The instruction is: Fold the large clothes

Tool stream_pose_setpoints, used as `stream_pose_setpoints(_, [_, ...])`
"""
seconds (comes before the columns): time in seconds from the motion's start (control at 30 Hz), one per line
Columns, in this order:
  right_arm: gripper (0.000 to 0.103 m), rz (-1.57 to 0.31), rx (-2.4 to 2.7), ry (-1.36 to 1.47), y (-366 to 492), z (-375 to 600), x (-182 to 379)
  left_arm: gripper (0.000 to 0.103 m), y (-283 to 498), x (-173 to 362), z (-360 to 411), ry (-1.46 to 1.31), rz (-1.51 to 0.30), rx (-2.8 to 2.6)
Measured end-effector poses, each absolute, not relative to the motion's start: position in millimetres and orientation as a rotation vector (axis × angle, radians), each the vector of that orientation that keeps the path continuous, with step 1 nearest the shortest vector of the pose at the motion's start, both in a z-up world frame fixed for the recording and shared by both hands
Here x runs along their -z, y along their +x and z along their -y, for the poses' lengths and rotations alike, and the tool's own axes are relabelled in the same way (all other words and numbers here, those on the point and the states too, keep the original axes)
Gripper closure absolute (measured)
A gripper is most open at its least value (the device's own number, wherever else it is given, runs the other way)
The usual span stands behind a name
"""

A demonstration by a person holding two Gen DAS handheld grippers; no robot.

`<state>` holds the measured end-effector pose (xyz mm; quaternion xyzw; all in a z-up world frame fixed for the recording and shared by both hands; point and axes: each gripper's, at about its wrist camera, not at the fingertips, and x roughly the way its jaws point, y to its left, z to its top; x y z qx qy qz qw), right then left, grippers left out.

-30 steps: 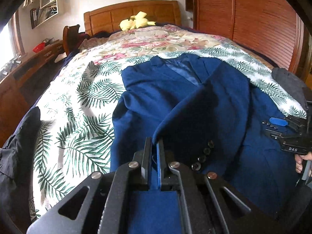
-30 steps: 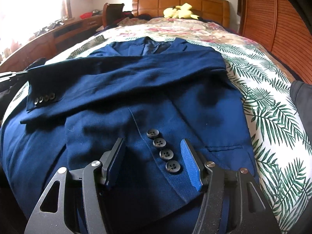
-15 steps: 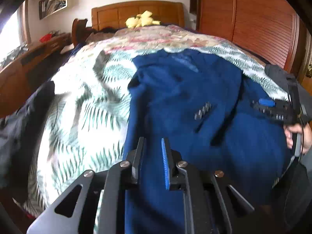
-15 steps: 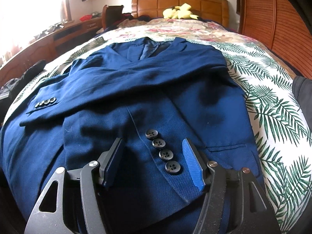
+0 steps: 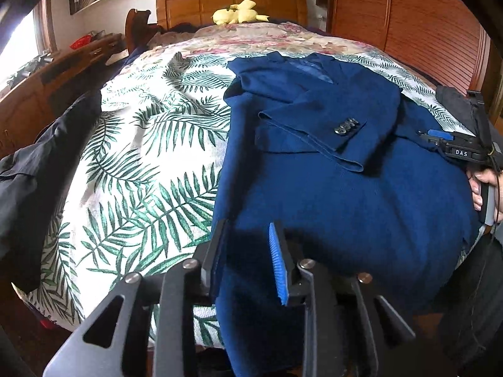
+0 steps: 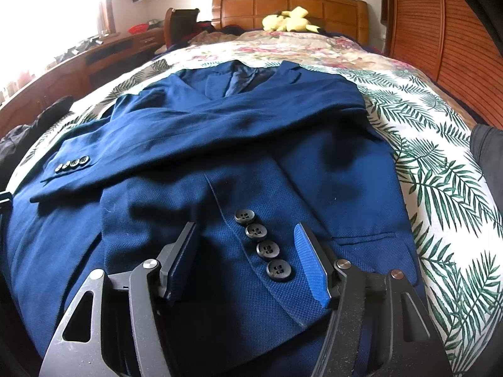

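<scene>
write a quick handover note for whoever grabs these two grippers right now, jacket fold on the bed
Left gripper: jaws opening, over the jacket's near left edge, pads not pressing the cloth; holds nothing.
Right gripper: open, pads either side of the near sleeve cuff, not clamped.
Blue jacket: face up on the leaf-print bedspread, collar toward the headboard.
Done: both sleeves are folded across the front, the far sleeve lying crosswise above the near one.
Left: probably fold the body up, hem toward collar, and smooth it. A dark garment lies at the bed's left edge, untouched.
</scene>
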<state>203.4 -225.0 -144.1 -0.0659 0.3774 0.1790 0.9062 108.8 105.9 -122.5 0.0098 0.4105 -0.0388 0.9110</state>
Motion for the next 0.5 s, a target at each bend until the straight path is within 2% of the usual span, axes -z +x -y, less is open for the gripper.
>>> stream_pose_setpoints(0.3, [0.039, -0.811, -0.364, -0.177, 201, 222, 137, 0.077, 109, 126, -106, 0.02, -0.84, 0.075])
stream_pose_setpoints(0.5, [0.039, -0.816, -0.36, -0.221, 170, 244, 121, 0.076, 110, 127, -105, 0.02, -0.834, 0.072])
